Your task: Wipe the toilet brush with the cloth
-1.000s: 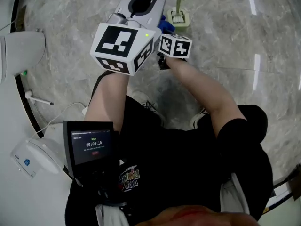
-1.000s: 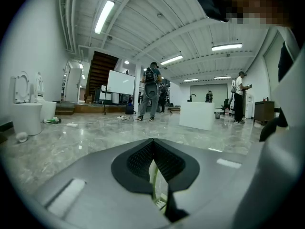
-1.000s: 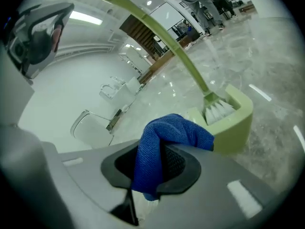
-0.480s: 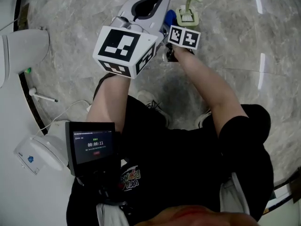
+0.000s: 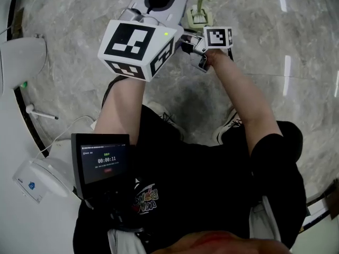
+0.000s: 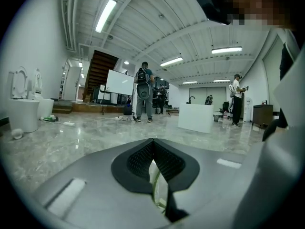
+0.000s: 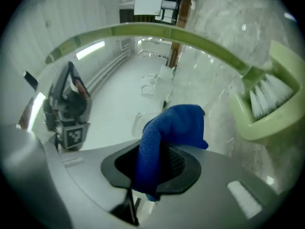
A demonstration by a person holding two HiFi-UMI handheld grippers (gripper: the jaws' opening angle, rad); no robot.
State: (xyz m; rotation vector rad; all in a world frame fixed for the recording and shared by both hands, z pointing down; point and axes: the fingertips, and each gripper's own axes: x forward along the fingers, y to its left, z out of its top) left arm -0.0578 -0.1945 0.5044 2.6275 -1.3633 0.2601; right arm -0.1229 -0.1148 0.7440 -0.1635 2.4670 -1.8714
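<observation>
**Right gripper** [image 7: 156, 152]: the jaws are closed on the cloth [image 7: 177, 122]. It is pinched at a fold, and a blue lobe stands free above and to the right of the pads. The cloth is woven, soft and limp. I judge it light and grippy, with no risk of slipping out. The free lobe is the working face, so the hold should stay low on the bunch.

**Left gripper** [image 6: 152, 146]: the pads meet at their tips, with a thin pale green strip caught lower between them. I read this as the handle [image 6: 157, 181], so this gripper is clamped on the brush [image 7: 269, 95].

**Brush:** in the right gripper view the handle arcs across above the cloth, from far left to the head at right. There is a clear gap between cloth and handle, so there is no contact yet. The head is pale green with white bristles, to the right of the cloth and apart from it. In the head view it sits beyond both grippers, over the marble floor [image 5: 254, 15].

**Handling, my judgement:**
- The brush looks like light, stiff plastic with a smooth, likely slick surface.
- The handle is slim and long, so the head can swing or twist when held at one end.
- The hold on the handle wants to stay firm near its end.
- The cloth should wrap the handle rather than press on it sideways.
- The bristles will flex and may snag the weave.
</observation>
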